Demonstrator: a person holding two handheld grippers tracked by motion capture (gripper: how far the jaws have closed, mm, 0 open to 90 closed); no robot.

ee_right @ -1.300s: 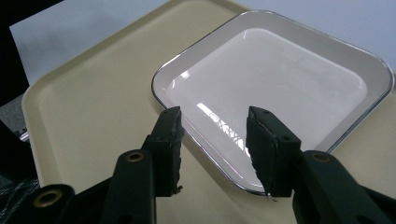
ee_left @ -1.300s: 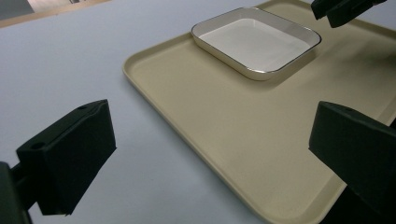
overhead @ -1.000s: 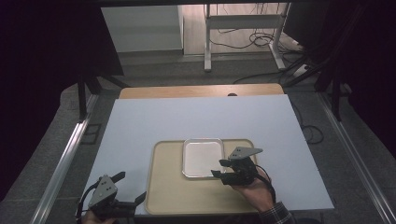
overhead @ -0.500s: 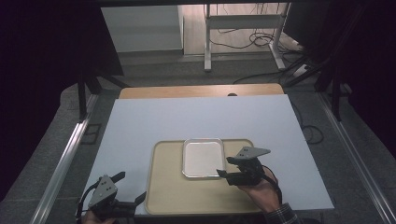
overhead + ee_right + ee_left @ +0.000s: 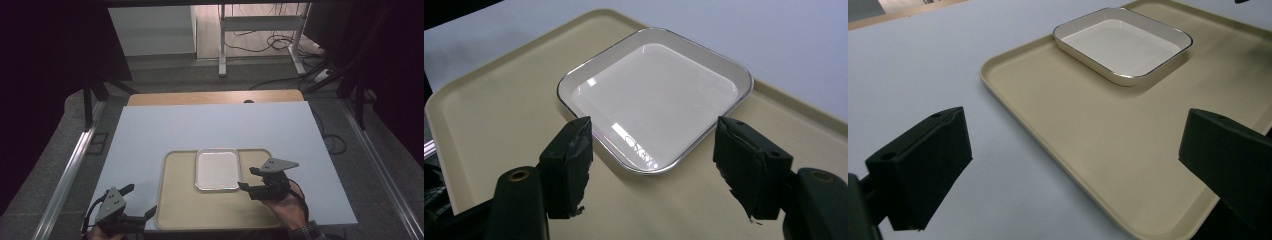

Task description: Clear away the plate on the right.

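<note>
— Drawn back toward the near right, the right gripper (image 5: 250, 179) is now held just off the white dish (image 5: 217, 169), jaws spread, nothing grasped.

— And the left gripper (image 5: 141, 202)?

— Parked at the near left, jaws released, straddling the near-left corner of the beige tray (image 5: 175, 215). The dish is seen at the tray's far middle; a fresh grasp of its near-right rim is probably being lined up.

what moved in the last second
The right claw slid a little toward the person and to the right, off the dish's edge, jaws open, holding nothing. The left claw stayed at the tray's near left corner, open. Dish and tray did not move.
</note>
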